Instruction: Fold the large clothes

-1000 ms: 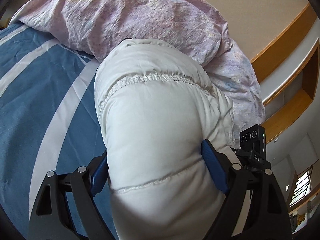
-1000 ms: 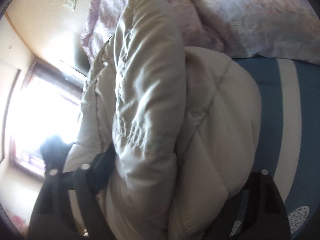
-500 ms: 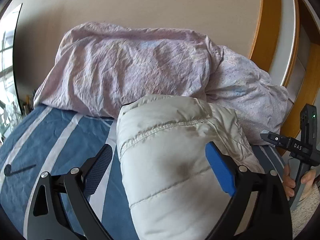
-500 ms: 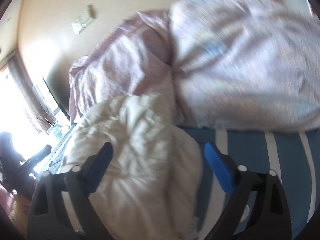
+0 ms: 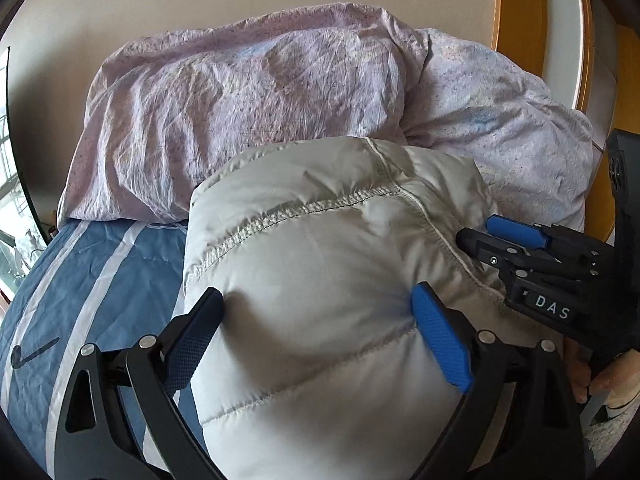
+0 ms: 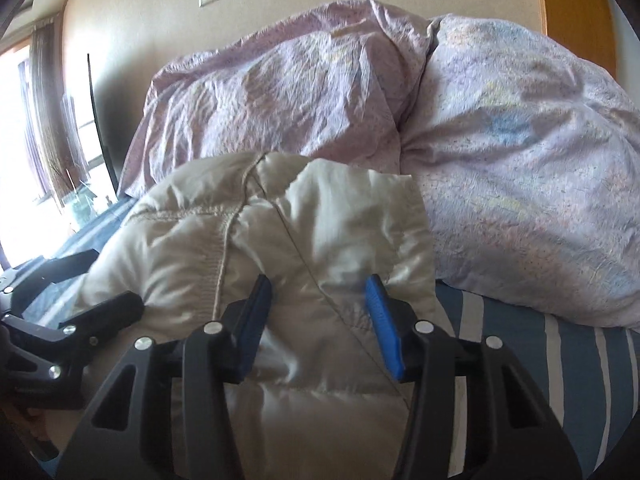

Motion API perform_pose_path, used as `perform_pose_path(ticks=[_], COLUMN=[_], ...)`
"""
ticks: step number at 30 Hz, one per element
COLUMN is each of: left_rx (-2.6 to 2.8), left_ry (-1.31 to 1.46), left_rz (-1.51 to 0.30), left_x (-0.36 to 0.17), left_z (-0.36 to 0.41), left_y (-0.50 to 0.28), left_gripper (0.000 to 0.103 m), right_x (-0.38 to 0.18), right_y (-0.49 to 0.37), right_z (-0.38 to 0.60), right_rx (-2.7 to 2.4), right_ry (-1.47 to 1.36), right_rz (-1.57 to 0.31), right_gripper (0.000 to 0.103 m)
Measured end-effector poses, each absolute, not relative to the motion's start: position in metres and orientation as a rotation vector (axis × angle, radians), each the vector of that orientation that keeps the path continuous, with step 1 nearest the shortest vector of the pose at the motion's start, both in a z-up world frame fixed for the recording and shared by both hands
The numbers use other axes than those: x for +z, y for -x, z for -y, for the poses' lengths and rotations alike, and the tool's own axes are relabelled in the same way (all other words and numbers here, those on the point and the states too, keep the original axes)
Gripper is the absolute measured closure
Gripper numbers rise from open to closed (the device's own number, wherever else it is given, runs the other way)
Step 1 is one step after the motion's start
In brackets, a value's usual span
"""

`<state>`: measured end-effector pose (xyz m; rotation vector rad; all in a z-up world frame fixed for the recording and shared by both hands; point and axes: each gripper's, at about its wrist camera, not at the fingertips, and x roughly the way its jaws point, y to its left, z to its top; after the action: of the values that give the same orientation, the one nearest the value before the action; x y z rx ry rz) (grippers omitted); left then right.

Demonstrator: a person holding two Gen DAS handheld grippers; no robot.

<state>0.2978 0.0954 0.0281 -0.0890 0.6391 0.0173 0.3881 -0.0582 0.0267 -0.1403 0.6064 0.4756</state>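
— Where did we have the puffy off-white quilted down jacket (image 5: 320, 280) at that point?

— Bundled on the blue bedspread with white stripes (image 5: 80, 280), up at the head edge of the bed, its far side touching the two crumpled lilac pillows (image 5: 248, 112) that leaned on the beige wall.

— And our left gripper (image 5: 316, 320)?

— We had it tilted down onto the bundle from the near side, its jaws wide. The blue pads (image 5: 440, 340) sat against both flanks of the rounded bulk, denting the fabric a little.

— The right gripper (image 6: 316, 312)?

— Also angled down, over the jacket's right part. Its jaws were closing, fairly narrow by then, with a fold of the white shell between the blue pads (image 6: 384, 320), which pressed into it. In the left wrist view we saw it reaching in from the right edge, level with the jacket's seam.

— Did we see our hands?

— Only fingers (image 5: 608, 380) behind the right gripper's handle, low at the right.
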Motion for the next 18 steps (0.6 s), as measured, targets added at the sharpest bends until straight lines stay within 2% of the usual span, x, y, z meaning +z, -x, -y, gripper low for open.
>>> perform_pose_path(ticks=[9,18], left_rx=[0.047,0.069], left_ry=[0.036,0.002], left_rz=[-0.671,-0.667], left_x=[0.013,0.002], left_z=[-0.080,-0.072], left_y=[-0.312,-0.318], left_gripper=[0.004,0.002], right_x=[-0.005,-0.023], right_y=[-0.414,-0.418], right_z=[0.061,0.068], right_rx=[0.464,0.480], right_ry=[0.119,0.100], right_rz=[-0.711,-0.721], right_gripper=[0.051,0.050])
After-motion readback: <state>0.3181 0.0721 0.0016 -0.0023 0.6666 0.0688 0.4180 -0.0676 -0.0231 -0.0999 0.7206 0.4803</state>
